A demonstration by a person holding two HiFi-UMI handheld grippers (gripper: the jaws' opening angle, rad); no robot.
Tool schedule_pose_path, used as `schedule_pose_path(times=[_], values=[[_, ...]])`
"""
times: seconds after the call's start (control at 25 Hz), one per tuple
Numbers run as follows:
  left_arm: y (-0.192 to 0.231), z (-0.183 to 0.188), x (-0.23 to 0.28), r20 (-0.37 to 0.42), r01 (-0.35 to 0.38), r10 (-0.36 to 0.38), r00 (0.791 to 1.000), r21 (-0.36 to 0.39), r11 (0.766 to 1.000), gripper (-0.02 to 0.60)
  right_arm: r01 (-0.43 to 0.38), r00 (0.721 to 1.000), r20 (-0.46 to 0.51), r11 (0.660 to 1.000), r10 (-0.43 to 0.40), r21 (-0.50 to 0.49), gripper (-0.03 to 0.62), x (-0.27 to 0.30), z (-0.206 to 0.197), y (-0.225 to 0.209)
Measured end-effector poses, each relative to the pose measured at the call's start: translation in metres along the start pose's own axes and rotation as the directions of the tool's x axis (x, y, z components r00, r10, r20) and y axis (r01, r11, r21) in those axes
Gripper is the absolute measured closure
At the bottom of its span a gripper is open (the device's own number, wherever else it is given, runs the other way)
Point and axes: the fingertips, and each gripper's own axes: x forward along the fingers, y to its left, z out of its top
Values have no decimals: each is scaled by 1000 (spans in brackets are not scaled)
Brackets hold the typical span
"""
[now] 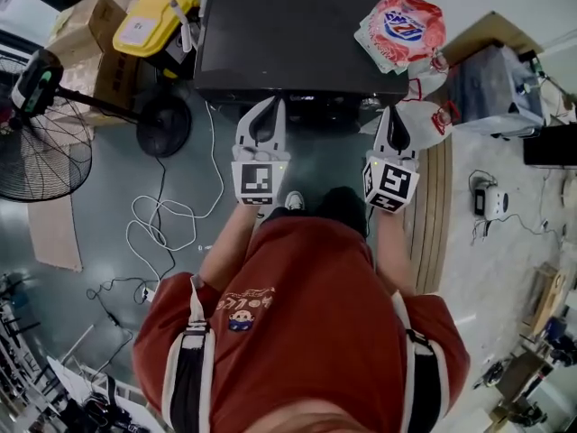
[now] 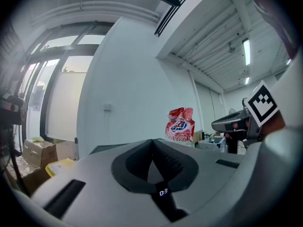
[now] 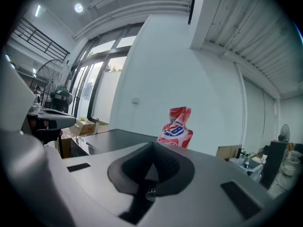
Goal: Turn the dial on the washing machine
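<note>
Head view: the washing machine [image 1: 297, 25] sits at the top, just ahead of the person. Only its dark flat top shows. Its long side runs left to right, and its front faces the person. The front is mostly hidden, so the dial cannot be made out. The left gripper [image 1: 270, 106] and right gripper [image 1: 393, 114] point at it.

Left gripper view: the jaws are closed together with nothing between them. A red and white bag [image 2: 180, 124] stands beyond.

Right gripper view: these jaws are closed too and hold nothing.
</note>
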Motion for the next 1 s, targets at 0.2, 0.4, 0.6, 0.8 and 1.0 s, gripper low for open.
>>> schedule_pose_path(times=[0.2,0.4,0.6,0.8,1.0], values=[[-13,-34,3,-55,21,-22,998,-20,1000,571,-20,998,-55,1000,20,-6,571,11,-38,3],[-27,-57,6,-86,7,-11,996,-45,999,571,-71,990,-127,997,69,-15,532,26,-81,5],[-38,-79,16,-127,-13,2,992,-89,996,571,-114,975,-194,993,112,-1,479,41,-118,6],[-50,-93,21,-166,-6,-9,986,-87,996,571,-110,959,-264,994,102,-17,397,59,-147,0],[-59,-103,23,-198,-3,-14,980,-88,996,571,-108,946,-310,994,94,-26,367,76,-171,-8]])
